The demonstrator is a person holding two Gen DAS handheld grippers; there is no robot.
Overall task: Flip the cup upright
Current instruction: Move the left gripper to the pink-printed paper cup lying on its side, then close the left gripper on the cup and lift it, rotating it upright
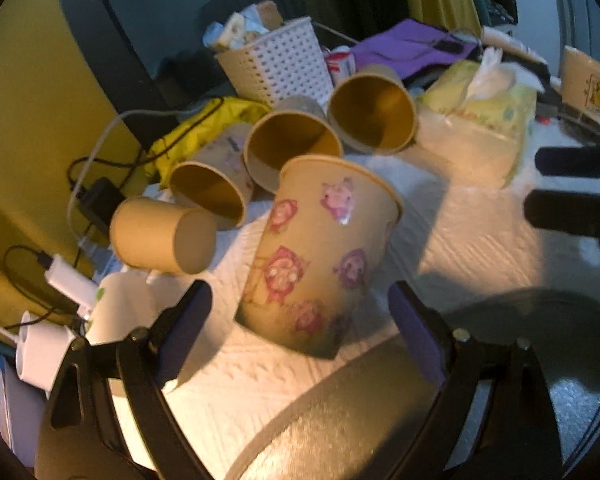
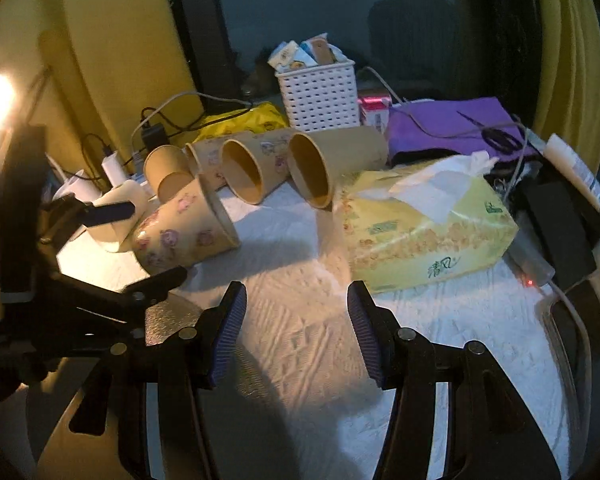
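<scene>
Cup [image 1: 319,252], tan paper printed with pink and purple cartoon faces, sits tilted near the left edge of the white textured table cloth [image 1: 459,248], rim up and leaning away in the left wrist view; in the right wrist view [image 2: 184,232] it looks closer to lying over, mouth pointing right. Whether its base touches the cloth I cannot tell.

Left gripper [image 1: 300,320] spread wide, blue pads flanking the cup's lower body with a gap on both sides, nothing held. Probably placed to close low on the wall and tip it upright.

Right gripper [image 2: 296,336] also wide open and empty, over bare cloth mid-table, apparently keeping out of the way.

Four more plain-mouthed paper cups [image 1: 296,148] lie on their sides toward the far edge, likely awaiting the same treatment. Yellow tissue pack [image 2: 423,228] sits right of them.
</scene>
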